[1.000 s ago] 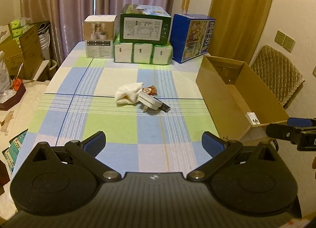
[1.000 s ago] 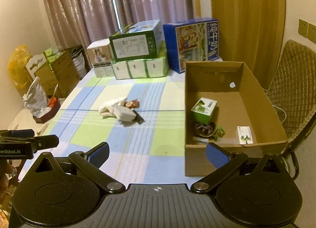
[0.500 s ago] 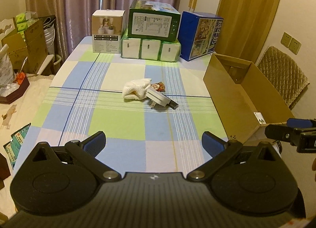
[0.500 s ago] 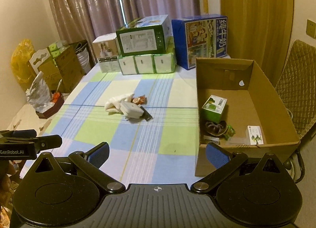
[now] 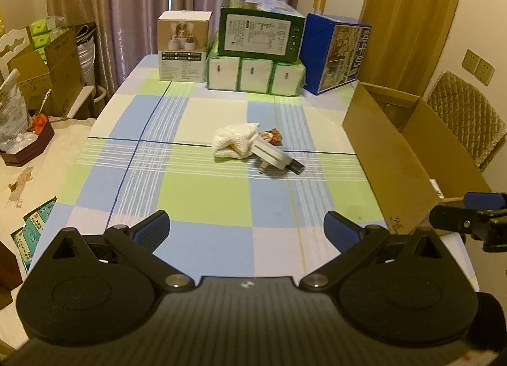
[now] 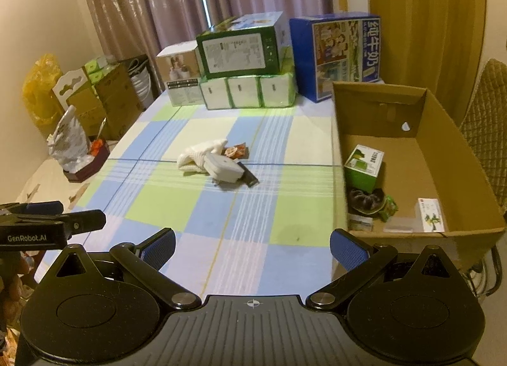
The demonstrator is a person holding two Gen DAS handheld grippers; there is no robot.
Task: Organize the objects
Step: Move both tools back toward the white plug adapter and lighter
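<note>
only our right wrist view looks into the cardboard box (image 6: 450, 157), showing a green carton (image 6: 362, 167) inside. both views show the white cloth (image 5: 234, 142) and charger (image 5: 272, 157) mid-table. left gripper (image 5: 247, 230) and right gripper (image 6: 252, 247) both spread, empty.

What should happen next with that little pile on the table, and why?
Probably reach the right gripper, open and empty, forward to the white charger atop the pile. The cloth and snack packet beside it are also still outside the cardboard box, which already holds items.
</note>
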